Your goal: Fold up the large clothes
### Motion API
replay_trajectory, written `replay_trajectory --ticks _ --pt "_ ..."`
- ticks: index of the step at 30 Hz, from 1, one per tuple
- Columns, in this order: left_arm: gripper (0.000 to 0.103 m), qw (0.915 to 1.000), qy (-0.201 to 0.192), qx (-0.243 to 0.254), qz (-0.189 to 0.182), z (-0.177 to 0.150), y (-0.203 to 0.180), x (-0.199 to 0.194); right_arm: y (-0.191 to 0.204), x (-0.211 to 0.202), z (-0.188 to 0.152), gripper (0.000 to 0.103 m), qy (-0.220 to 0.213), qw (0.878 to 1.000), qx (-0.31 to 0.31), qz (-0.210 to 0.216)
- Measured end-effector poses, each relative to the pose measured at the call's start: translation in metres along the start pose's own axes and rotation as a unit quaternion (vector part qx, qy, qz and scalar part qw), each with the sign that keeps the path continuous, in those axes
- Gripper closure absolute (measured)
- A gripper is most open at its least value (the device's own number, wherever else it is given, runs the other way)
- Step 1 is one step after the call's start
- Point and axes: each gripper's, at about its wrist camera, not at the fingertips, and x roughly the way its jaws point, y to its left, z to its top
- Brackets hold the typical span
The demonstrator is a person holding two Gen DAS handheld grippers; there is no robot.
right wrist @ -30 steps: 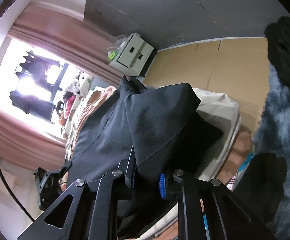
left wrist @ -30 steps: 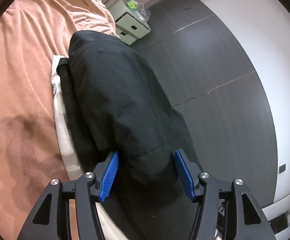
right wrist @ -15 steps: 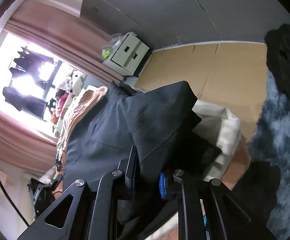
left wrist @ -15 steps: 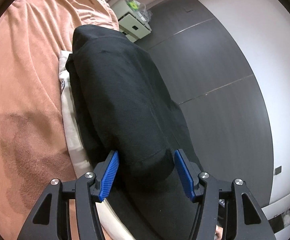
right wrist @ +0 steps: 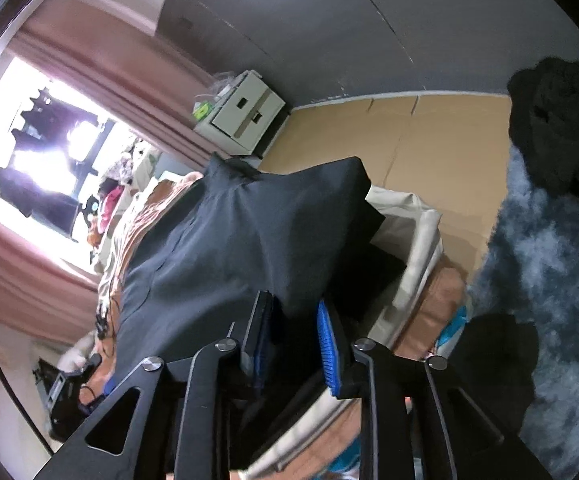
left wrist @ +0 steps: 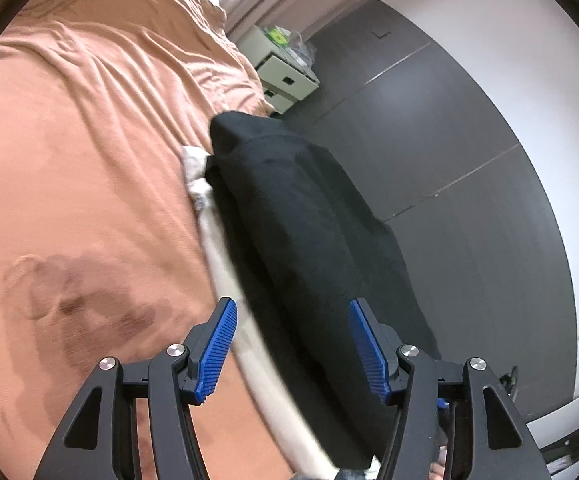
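on the bed's near edge, over the orange sheet [left wrist: 89,168], i see the black garment [left wrist: 297,216] draped lengthwise. l gripper [left wrist: 291,344] spread wide w/ cloth passing between its pads, not pinched. r gripper [right wrist: 293,332] pinching a garment fold. white drawer unit [right wrist: 245,112] behind.

The garment [left wrist: 297,216] is plain black with no print, lying against a pale cream cloth [left wrist: 213,232] and a terracotta-orange bedspread [left wrist: 89,140] that carries a darker brownish blotch [left wrist: 89,300]. Both the left gripper [left wrist: 291,344] and the right gripper [right wrist: 295,340] are black with ribbed bright-blue pads [left wrist: 219,344], and silver screws show on their arms. Around them are a dusty-pink curtain [right wrist: 101,80], an off-white drawer unit [right wrist: 245,110], dark grey wall panels [left wrist: 449,152], a tan floor [right wrist: 429,152] and a mottled grey-blue fluffy rug [right wrist: 549,280].
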Motion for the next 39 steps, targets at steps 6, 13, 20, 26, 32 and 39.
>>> replay_trajectory --ticks 6,13,20,26,32,39 --pt "0.024 0.9993 -0.014 0.027 0.021 -0.017 -0.005 -0.043 0.031 -0.038 -0.021 0.035 -0.021 0.999 -0.049 -0.004" --pt "0.009 0.9966 -0.035 0.065 0.038 -0.038 -0.020 -0.105 0.062 -0.074 -0.049 0.023 -0.033 0.996 -0.086 -0.017" --pt "0.002 0.9907 -0.069 0.103 0.055 -0.068 -0.032 -0.172 0.085 -0.114 -0.083 0.007 -0.056 0.992 -0.115 -0.020" --pt "0.002 0.9837 -0.093 0.134 0.075 -0.104 -0.047 -0.225 0.105 -0.153 -0.121 0.002 -0.067 0.987 -0.147 -0.009" --pt "0.002 0.9759 -0.121 0.161 0.084 -0.144 -0.058 -0.279 0.118 -0.187 -0.154 0.000 -0.077 0.981 -0.176 0.000" --pt "0.001 0.9692 -0.161 0.168 0.081 -0.190 -0.057 -0.338 0.127 -0.222 -0.186 0.000 -0.084 0.976 -0.202 0.021"
